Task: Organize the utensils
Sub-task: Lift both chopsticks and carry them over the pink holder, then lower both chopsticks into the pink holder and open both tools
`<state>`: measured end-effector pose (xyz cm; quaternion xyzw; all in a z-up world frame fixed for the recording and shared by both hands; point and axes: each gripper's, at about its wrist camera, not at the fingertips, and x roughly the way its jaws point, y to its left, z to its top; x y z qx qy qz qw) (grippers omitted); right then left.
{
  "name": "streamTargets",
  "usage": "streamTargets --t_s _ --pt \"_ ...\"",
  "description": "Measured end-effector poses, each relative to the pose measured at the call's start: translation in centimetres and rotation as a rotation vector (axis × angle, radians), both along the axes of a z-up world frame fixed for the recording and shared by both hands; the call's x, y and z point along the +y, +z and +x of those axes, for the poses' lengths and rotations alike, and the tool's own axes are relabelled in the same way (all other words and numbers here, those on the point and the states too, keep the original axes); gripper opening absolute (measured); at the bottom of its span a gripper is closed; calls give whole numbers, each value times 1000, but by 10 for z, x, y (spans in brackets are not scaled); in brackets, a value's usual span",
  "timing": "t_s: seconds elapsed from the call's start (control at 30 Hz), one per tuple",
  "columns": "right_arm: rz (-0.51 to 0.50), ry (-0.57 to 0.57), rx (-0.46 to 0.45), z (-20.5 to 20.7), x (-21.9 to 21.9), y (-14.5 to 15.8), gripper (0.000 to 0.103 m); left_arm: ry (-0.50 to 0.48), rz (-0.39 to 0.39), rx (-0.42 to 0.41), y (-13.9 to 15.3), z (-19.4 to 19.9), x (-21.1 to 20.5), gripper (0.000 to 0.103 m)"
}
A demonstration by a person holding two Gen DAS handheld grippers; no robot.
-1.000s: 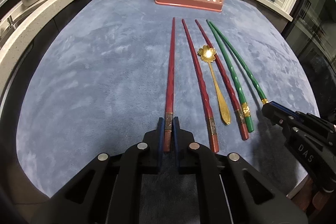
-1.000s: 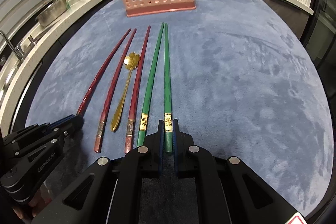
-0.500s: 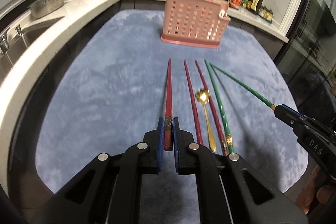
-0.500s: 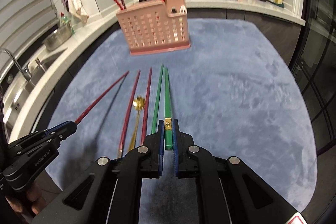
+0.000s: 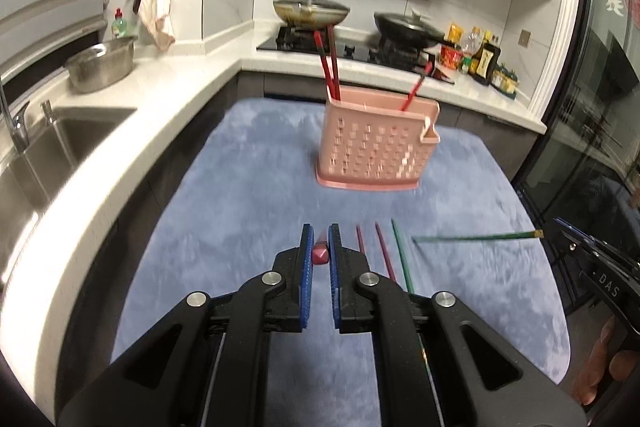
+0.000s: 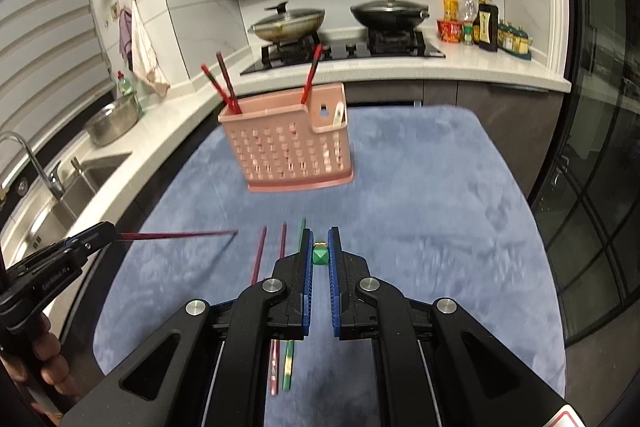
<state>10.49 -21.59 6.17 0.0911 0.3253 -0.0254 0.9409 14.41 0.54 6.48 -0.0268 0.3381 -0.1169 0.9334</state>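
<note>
My left gripper [image 5: 320,253] is shut on a red chopstick [image 5: 320,254], held end-on above the blue mat; it also shows in the right wrist view [image 6: 176,235], pointing right. My right gripper [image 6: 320,254] is shut on a green chopstick [image 6: 320,255], lifted; it also shows in the left wrist view [image 5: 476,237], pointing left. The pink perforated holder [image 5: 376,147] stands upright at the far end of the mat [image 5: 248,195] with three red chopsticks in it. Two red chopsticks [image 5: 382,247] and one green chopstick [image 5: 401,255] lie on the mat.
A white counter with a sink [image 5: 52,147] and a steel bowl [image 5: 100,67] runs along the left. A stove with two lidded pans [image 5: 310,11] and bottles [image 5: 484,61] stands behind the holder. A dark glass door [image 5: 592,147] is at the right.
Both grippers have risen and tilted up, lifting the red and the green chopstick off the mat. The views now take in the stove and wall, and the gold spoon has left view.
</note>
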Motion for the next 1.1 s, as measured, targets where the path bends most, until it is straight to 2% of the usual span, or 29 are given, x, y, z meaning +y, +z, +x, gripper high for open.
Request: streamTargets --t_s 0.27,0.53,0.67,0.87,1.1 --pt "-27 10 -63 22 -5 27 7 16 -3 -74 33 30 -2 7" --pt "20 29 -120 47 -18 56 7 -1 -26 -137 69 56 -11 7" --pt "35 45 -162 60 -21 76 7 -27 -45 -191 96 66 -18 7" --pt "133 72 -243 92 -35 113 7 -50 -74 -275 140 88 -32 7" --pt "105 76 -329 136 -36 151 7 -37 -72 -376 179 127 -53 7"
